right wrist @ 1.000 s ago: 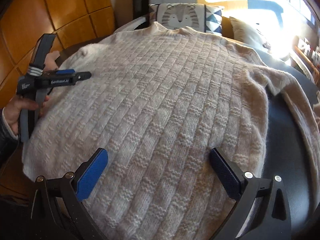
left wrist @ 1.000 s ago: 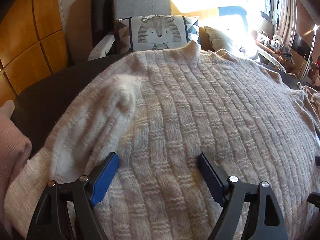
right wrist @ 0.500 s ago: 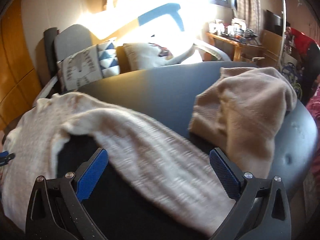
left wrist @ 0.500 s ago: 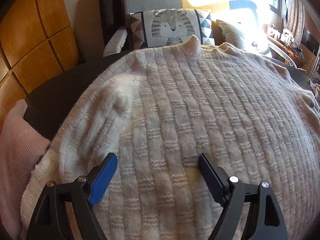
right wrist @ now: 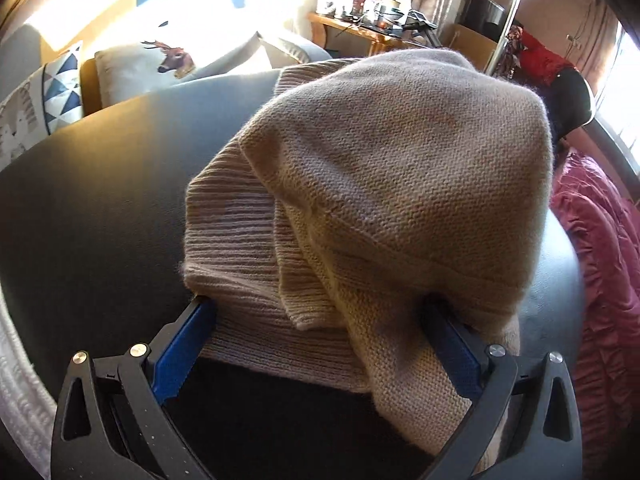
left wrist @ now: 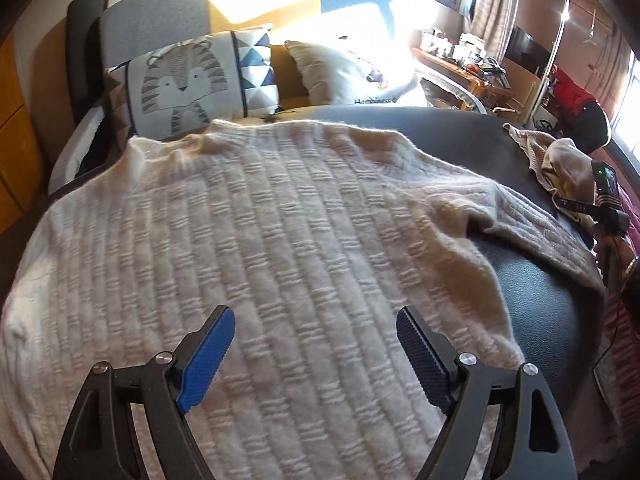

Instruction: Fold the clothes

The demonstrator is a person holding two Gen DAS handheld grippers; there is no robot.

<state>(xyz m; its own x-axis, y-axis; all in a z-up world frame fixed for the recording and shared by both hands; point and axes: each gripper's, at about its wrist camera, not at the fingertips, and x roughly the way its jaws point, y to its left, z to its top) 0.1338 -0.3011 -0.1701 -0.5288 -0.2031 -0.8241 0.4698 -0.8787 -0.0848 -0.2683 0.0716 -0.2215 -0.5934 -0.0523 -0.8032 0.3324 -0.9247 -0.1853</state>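
The cream sweater [left wrist: 256, 248] lies spread flat, back up, over the dark round counter [left wrist: 532, 292], its collar toward twelve o'clock by the tiger cushion [left wrist: 188, 84] and its hem toward six o'clock, under the left wrist camera. That layout suits folding: the body is smoothed out, and one sleeve [left wrist: 532, 232] trails off toward three o'clock, not yet brought in across the body. The left gripper [left wrist: 316, 354] hangs over the lower part of the sweater with its jaws wide apart and nothing between them; the blue pads [left wrist: 206, 360] sit above the knit without pinching it, so it looks ready either to press or to take a fold line. The right gripper [right wrist: 320, 344] is at the far side of the counter, at about three o'clock from the cream sweater, where a tan knit garment [right wrist: 400, 184] sits in a loose heap. Its jaws are also spread, and the heap's ribbed edge fills the gap between them, draping over the tips, but the pads do not appear to squeeze it, so I judge this a reach rather than a grip. A pink bedspread [right wrist: 600, 264] shows beyond the counter's edge at three o'clock. The heap lies close to the trailing sleeve, so it is likely being dealt with to free room for the fold; that is a guess.
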